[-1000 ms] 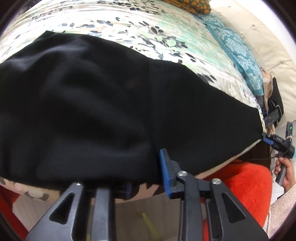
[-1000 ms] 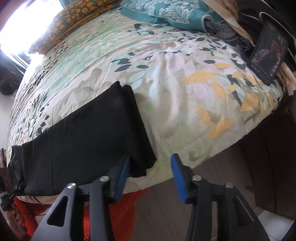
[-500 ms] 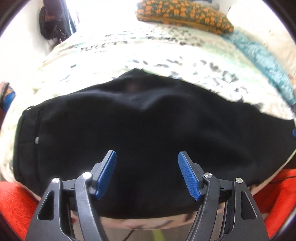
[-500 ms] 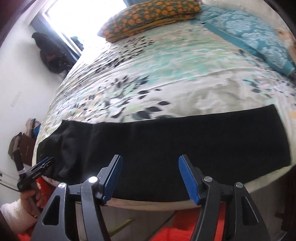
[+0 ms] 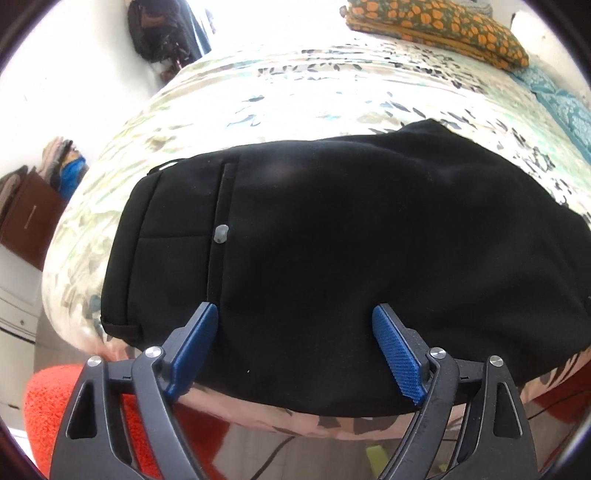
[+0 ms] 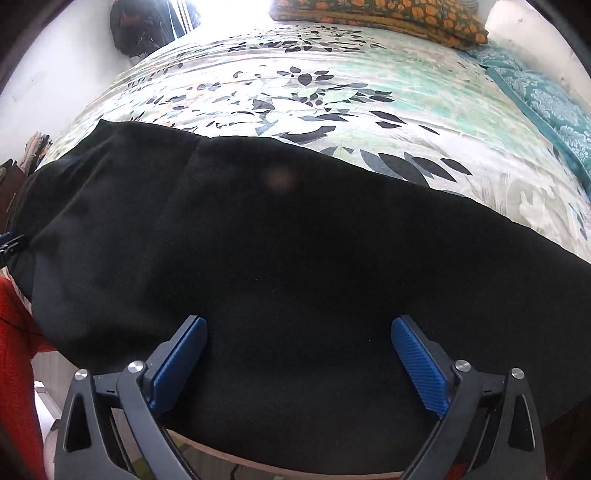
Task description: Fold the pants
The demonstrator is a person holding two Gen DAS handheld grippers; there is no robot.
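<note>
Black pants (image 5: 332, 240) lie flat along the near edge of the bed, waistband and a back pocket with a grey button (image 5: 221, 233) at the left end. They also fill the right wrist view (image 6: 277, 258). My left gripper (image 5: 295, 347) is open and empty, hovering over the seat part near the waist. My right gripper (image 6: 299, 362) is open and empty over the leg part. The tip of the left gripper (image 6: 11, 243) shows at the left edge of the right wrist view.
The bed (image 6: 332, 74) has a floral leaf-print cover. An orange-patterned pillow (image 5: 436, 29) and a teal pillow (image 6: 546, 96) lie at the far side. An orange-red rug (image 5: 44, 406) lies on the floor below the bed edge. A brown box (image 5: 26, 221) stands at left.
Both grippers let go of the pants' ends and opened. The left one swung toward the waist end, the right one toward the middle of the legs, both closer over the fabric.
</note>
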